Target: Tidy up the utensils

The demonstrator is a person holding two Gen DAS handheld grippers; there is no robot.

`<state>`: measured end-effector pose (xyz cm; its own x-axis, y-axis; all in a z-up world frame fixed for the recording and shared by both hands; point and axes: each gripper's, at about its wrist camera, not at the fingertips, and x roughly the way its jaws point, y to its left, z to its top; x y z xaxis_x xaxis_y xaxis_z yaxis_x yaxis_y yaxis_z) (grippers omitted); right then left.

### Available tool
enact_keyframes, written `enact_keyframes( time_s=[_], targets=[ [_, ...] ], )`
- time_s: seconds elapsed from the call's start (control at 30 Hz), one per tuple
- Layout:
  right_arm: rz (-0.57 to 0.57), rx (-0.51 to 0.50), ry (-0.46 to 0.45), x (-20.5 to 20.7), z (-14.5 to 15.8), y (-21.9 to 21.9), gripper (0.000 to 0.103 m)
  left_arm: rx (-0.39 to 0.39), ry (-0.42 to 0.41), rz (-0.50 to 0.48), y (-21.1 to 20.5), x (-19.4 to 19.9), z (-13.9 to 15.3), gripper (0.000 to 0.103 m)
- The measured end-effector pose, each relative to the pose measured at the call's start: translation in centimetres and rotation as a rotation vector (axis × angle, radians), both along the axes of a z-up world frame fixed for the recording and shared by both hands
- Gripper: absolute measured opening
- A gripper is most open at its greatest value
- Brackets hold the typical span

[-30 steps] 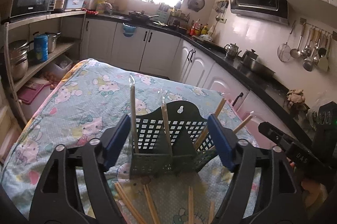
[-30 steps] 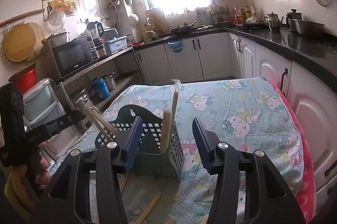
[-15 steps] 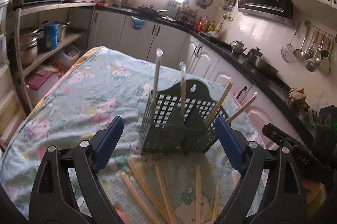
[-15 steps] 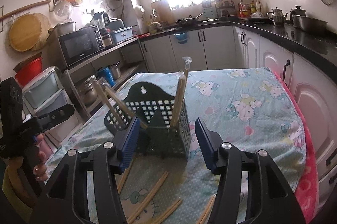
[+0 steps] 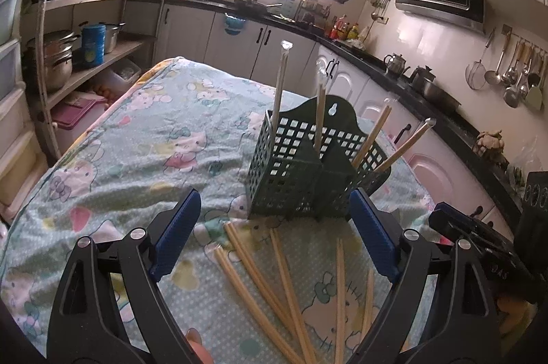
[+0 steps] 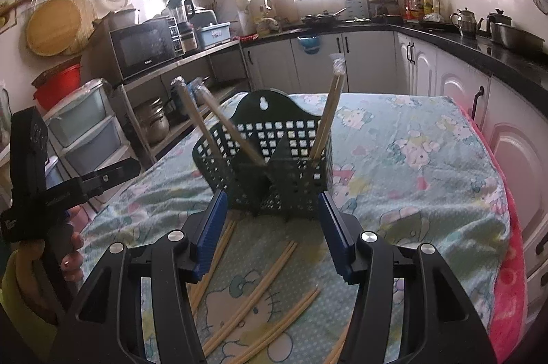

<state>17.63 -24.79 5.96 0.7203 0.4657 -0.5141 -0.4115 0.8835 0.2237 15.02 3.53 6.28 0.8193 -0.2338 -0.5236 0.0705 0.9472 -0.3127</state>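
Pulled back from holder since a second ago in both views; more loose chopsticks now showing on cloth.

Left wrist: left gripper (image 5: pixel 274 235) spread wide, empty, pads clear of everything. Holder (image 5: pixel 308 172) upright on cloth (image 5: pixel 137 137), just ahead of the fingertips, right pad (image 5: pixel 373 237) near its corner but apart. Four wrapped chopsticks standing inside: two near-upright in left compartment (image 5: pixel 279 96), two leaning right (image 5: pixel 373 137). Loose chopsticks (image 5: pixel 284 275) fanned flat on cloth between the pads, some crossing. Right gripper body (image 5: pixel 479 247) at right edge, jaw state not readable here.

Right wrist: right gripper (image 6: pixel 272 232) also spread, nothing held, pads flanking the holder's (image 6: pixel 274 165) near face without contact. Two sticks lean left, a pair leans right (image 6: pixel 325 120). Loose chopsticks (image 6: pixel 260 292) lying under and between the fingers on cloth (image 6: pixel 411 165). Left gripper's body (image 6: pixel 68 189) at left edge, with a bit of the holding hand (image 6: pixel 70 257) beside it.

Handling guess: sticks light, stiff, thin, round-ish, so prone to roll or slip out of a flat pinch; soft cloth gives a little, helps pads get under. Best pinched mid-length, one at a time, away from crossings. Holder light plastic, likely to tip or slide if knocked on insertion.
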Motion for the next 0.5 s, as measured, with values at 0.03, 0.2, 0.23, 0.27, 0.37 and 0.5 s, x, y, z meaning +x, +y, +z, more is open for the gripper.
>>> enact_keyframes(
  time_s=[0.03, 0.2, 0.23, 0.27, 0.37, 0.5],
  targets=[
    [0.005, -0.006, 0.005, -0.2, -0.2, 0.2, 0.053, 0.001, 0.003, 0.001, 0.1, -0.1, -0.2, 0.079],
    [0.021, -0.02, 0.032, -0.6, -1.2, 0.8, 0.053, 0.006, 0.041, 0.001, 0.5, -0.3, -1.5, 0.079],
    [0.023, -0.023, 0.039, -0.6, -1.5, 1.0, 0.053, 0.007, 0.048, 0.0, 0.5, -0.3, -1.8, 0.079],
    [0.024, -0.025, 0.044, -0.7, -1.7, 1.1, 0.053, 0.011, 0.057, -0.001, 0.6, -0.3, -2.1, 0.079],
    [0.029, -0.032, 0.065, -0.8, -2.5, 1.4, 0.053, 0.01, 0.083, -0.002, 0.8, -0.4, -3.0, 0.079],
    [0.036, -0.045, 0.091, -0.8, -3.4, 1.9, 0.053, 0.002, 0.121, 0.014, 1.5, -0.4, -4.2, 0.079]
  ],
)
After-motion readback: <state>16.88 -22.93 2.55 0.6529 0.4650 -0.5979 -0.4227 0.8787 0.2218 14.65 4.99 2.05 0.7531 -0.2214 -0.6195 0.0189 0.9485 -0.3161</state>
